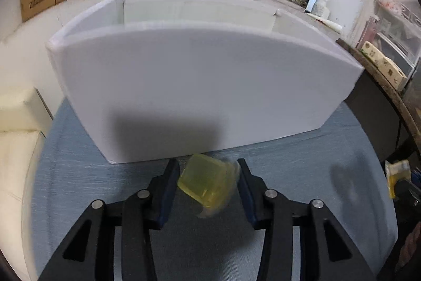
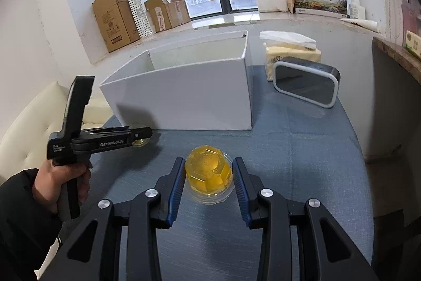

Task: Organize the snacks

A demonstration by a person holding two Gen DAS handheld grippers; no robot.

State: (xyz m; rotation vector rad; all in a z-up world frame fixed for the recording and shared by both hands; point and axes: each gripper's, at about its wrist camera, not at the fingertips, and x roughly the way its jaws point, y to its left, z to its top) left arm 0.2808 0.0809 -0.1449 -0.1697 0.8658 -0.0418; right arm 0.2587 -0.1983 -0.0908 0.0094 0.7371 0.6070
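Note:
A white open-top box [image 1: 200,86] stands on the blue table; it also shows in the right wrist view [image 2: 184,94]. My left gripper [image 1: 208,167] holds a yellow jelly cup [image 1: 208,181] tilted between its jaws, lifted just in front of the box's near wall. In the right wrist view the left gripper [image 2: 142,138] is seen from the side at the left, with that cup [image 2: 140,142] at its tip. My right gripper [image 2: 208,165] is open around a second yellow jelly cup [image 2: 209,175] that sits on the table, with small gaps on both sides.
A grey-rimmed black speaker [image 2: 306,80] and a tissue pack [image 2: 292,49] stand right of the box. Cardboard boxes [image 2: 131,15] line the window sill. A cream sofa [image 2: 31,123] is at the left. A dark wooden counter edge [image 1: 381,75] is at the right.

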